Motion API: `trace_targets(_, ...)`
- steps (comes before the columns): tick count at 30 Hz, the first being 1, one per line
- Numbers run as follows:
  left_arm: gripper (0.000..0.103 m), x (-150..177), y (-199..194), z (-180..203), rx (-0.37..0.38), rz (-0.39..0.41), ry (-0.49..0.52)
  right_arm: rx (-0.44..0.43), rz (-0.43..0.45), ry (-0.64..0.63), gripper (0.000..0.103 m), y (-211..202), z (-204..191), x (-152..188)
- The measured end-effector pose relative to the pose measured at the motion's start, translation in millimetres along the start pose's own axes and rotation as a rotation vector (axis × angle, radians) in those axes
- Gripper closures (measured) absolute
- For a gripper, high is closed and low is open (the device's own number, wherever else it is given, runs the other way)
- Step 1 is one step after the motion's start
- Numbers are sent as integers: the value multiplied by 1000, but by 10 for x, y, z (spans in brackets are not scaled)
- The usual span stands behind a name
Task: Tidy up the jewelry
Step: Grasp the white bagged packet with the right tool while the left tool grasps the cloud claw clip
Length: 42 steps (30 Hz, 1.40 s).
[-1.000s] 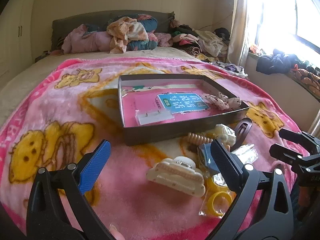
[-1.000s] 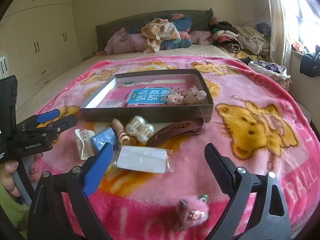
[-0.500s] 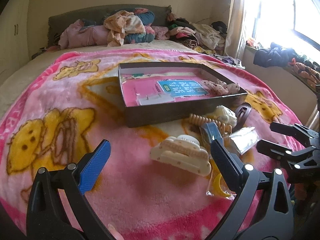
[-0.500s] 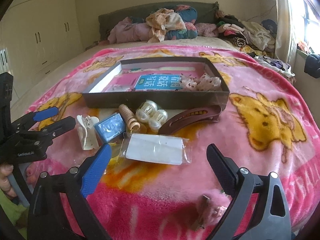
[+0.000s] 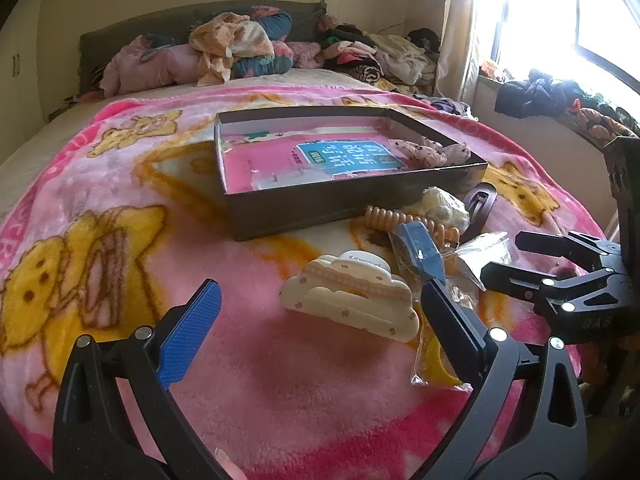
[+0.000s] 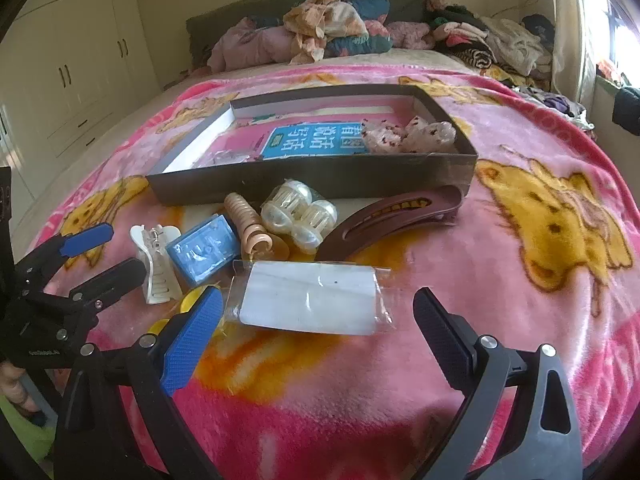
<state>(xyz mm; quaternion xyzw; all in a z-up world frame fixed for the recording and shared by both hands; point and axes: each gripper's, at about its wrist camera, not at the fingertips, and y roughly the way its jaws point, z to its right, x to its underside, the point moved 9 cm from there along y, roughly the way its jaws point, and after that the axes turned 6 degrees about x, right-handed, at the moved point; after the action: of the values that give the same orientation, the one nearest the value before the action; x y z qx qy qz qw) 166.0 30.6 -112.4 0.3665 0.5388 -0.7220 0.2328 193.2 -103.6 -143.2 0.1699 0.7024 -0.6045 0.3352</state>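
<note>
A dark shallow box (image 5: 344, 200) (image 6: 320, 186) lies on the pink blanket, with floral scrunchies (image 6: 408, 136) in its right end. In front of it lie a cream cloud-shaped hair claw (image 5: 350, 304) (image 6: 156, 264), a blue packet (image 6: 204, 250), a beige spiral hair tie (image 6: 250, 224), white rollers (image 6: 300, 212), a brown hair clip (image 6: 388, 220) and a clear bag with a white card (image 6: 312, 304). My left gripper (image 5: 320, 320) is open, just short of the cream claw. My right gripper (image 6: 316, 328) is open, just short of the clear bag.
Yellow rings in a clear bag (image 5: 432, 364) lie beside the cream claw. Piled clothes (image 6: 328, 28) lie at the head of the bed. A wardrobe (image 6: 68, 64) stands on the left, a window (image 5: 560, 20) on the right.
Both grippers have moved forward and lower toward the items. The cream claw and the clear bag now look closer. A pink fluffy item near the right gripper has left view.
</note>
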Motion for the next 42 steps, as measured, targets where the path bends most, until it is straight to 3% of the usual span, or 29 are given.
trace_targets(19,12,68,277,21,31,-71,14,-22,-62,40,12,224,29,23)
trace_targets(25,22,75,319,79,39,-84,45,-29,-60,52,18,184,69,47)
trace_targets(29,37,83,341,118,43,-93,66,-38,-49,61,20,119,90,62)
trace_targets(42,37,47,261,145,35,-80,58,-38,-6,82,20,-92,173,68)
